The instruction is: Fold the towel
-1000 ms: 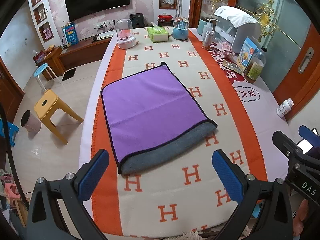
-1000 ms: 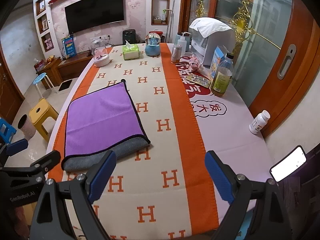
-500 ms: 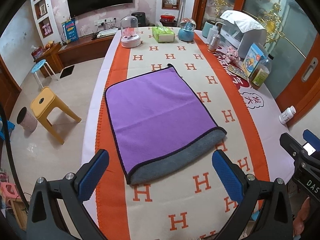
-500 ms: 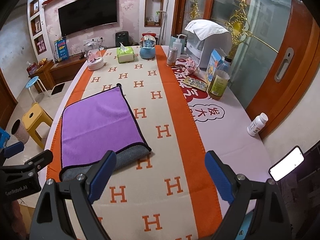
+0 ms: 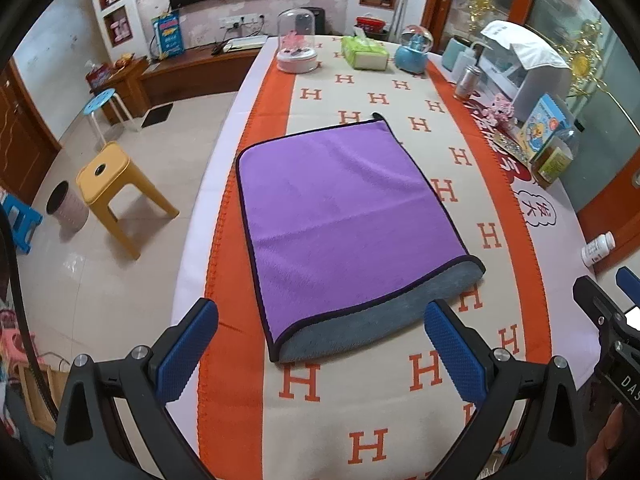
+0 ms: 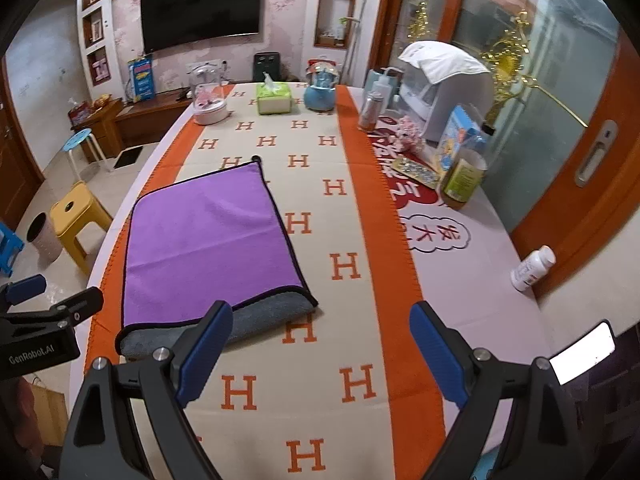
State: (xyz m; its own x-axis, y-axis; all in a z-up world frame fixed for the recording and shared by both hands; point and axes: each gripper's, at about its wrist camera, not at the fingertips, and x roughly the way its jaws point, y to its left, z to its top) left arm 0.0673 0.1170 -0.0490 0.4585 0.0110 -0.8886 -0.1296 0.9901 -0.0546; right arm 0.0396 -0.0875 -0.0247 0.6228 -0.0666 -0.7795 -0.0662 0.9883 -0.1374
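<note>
A purple towel with a grey underside lies folded flat on the orange and cream H-pattern tablecloth; its grey fold faces me. It also shows in the right wrist view, left of centre. My left gripper is open and empty, held above the towel's near edge. My right gripper is open and empty, above the cloth to the right of the towel. Neither touches the towel.
At the table's far end stand a glass dome, a green tissue box and a blue globe. Along the right side are a white appliance, bottles and a small pill bottle. A yellow stool stands on the floor left.
Both grippers have drawn nearer to the table and tilted down, so the towel looms larger. The towel has not moved. Both stay open.
</note>
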